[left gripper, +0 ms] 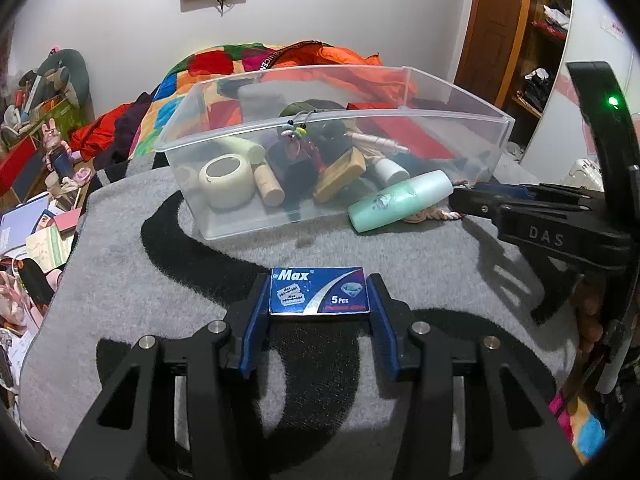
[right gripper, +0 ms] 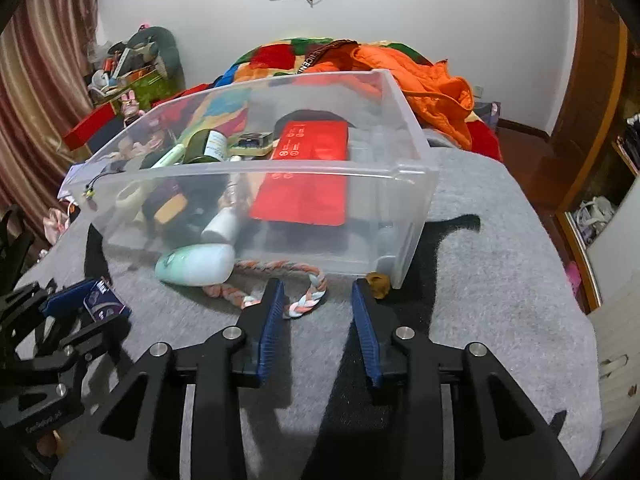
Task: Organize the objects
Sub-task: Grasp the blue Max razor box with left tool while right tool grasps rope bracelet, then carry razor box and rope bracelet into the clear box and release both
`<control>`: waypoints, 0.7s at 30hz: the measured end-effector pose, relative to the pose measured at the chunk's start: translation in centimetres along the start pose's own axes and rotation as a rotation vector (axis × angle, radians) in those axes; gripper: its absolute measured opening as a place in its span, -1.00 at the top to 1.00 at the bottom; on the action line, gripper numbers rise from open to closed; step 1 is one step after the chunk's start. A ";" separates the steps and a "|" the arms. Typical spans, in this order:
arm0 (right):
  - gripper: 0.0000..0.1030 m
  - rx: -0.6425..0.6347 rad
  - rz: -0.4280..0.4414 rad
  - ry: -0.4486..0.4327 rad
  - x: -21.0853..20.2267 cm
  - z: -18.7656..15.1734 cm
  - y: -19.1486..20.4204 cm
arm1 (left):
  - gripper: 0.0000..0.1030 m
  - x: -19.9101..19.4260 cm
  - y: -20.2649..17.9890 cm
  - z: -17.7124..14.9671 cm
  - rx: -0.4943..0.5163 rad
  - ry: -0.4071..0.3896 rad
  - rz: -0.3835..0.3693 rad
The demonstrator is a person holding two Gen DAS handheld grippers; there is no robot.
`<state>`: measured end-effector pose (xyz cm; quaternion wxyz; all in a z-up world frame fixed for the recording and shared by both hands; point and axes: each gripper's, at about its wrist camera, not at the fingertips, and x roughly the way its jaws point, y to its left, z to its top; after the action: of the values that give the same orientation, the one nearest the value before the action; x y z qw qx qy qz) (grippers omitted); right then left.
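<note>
Item: blade box point(left gripper: 317, 291), blue, reading "Max" and "5 Pcs". I am gripping it in my left jaws point(left gripper: 318, 300), long axis crosswise between the pads. The bin point(left gripper: 460, 120) is lying straight ahead on the grey blanket point(left gripper: 160, 248). My right jaws point(right gripper: 318, 300) are hanging open and empty, nearer the braided rope point(right gripper: 304, 300) and mint bottle point(right gripper: 196, 264).

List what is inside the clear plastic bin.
Inside the clear plastic bin: a tape roll, cork, dark green bottle, red flat case, white-capped bottle and a beaded charm. Whatever lies beneath that pile is covered.
</note>
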<state>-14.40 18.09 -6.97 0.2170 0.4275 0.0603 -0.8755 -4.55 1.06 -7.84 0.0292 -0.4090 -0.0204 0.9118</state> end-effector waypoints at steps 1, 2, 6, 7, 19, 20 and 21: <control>0.38 0.003 0.006 0.004 0.1 0.1 0.0 | 0.09 -0.1 0.0 -0.1 0.000 -0.003 0.001; 0.38 0.000 0.013 0.007 0.2 0.2 0.0 | 0.09 -0.1 -0.1 -0.1 -0.001 -0.005 -0.002; 0.79 -0.012 0.034 0.019 0.6 0.4 0.1 | 0.09 -0.8 -0.1 -0.3 -0.010 -0.016 -0.023; 0.81 -0.010 0.031 0.017 0.6 0.4 0.0 | 0.09 -1.0 -0.1 -0.3 -0.012 -0.020 -0.024; 0.88 -0.029 -0.005 -0.171 -4.9 0.2 0.8 | 0.09 -4.0 0.5 1.6 -0.034 -0.106 -0.026; 0.88 -0.024 0.000 -0.186 -5.4 0.4 0.7 | 0.09 -4.2 0.6 1.9 -0.035 -0.114 -0.026; 0.88 -0.023 0.007 -0.201 -6.1 0.8 0.7 | 0.09 -4.4 0.6 2.2 -0.036 -0.124 -0.028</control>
<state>-11.37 19.23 -1.73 0.2299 0.3351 0.0467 -0.9125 -3.27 0.14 -3.12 0.0332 -0.3520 -0.0444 0.9344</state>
